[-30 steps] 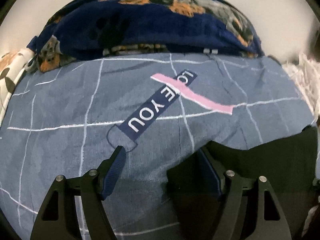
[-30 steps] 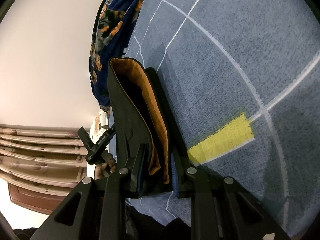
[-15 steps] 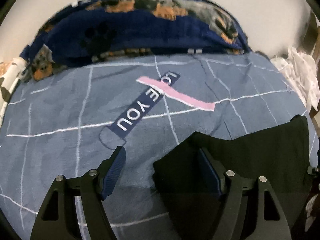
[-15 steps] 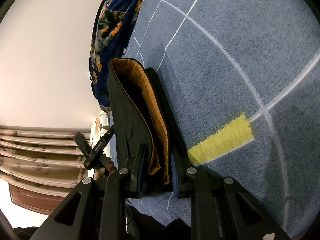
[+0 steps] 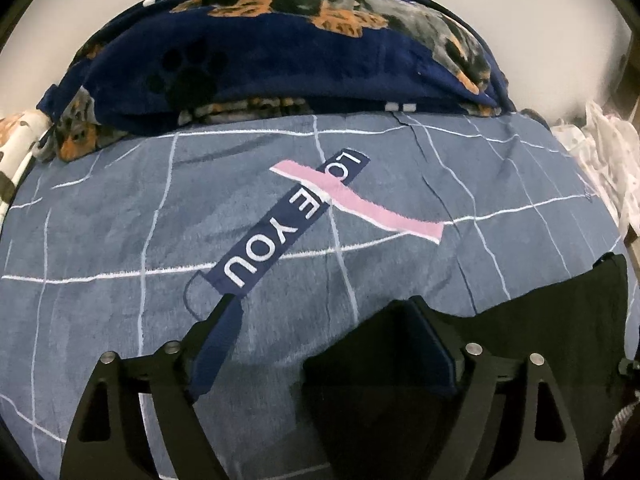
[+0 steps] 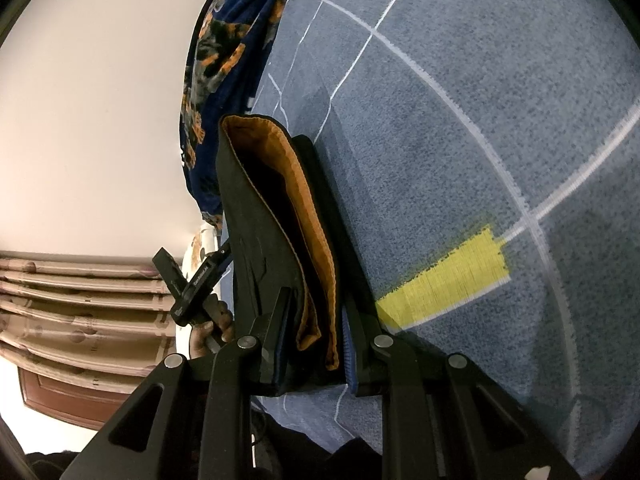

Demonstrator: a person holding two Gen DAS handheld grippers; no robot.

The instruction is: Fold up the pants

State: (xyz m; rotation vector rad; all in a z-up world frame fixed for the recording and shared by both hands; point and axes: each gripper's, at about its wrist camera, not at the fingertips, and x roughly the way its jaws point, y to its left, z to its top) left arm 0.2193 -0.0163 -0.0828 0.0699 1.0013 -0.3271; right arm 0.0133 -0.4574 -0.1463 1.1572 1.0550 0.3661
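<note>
Mid-fold: your right claw (image 6: 314,336) pinches the pants (image 6: 276,216) above the bed (image 6: 460,128); your left claw (image 5: 324,344), just spreading, needs their loose edge.

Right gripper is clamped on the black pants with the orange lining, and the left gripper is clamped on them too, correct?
Not quite. The right gripper is clamped on the black pants, but the left wrist view shows the left gripper open; its jaws have just been widening, pads pressing nothing.
</note>
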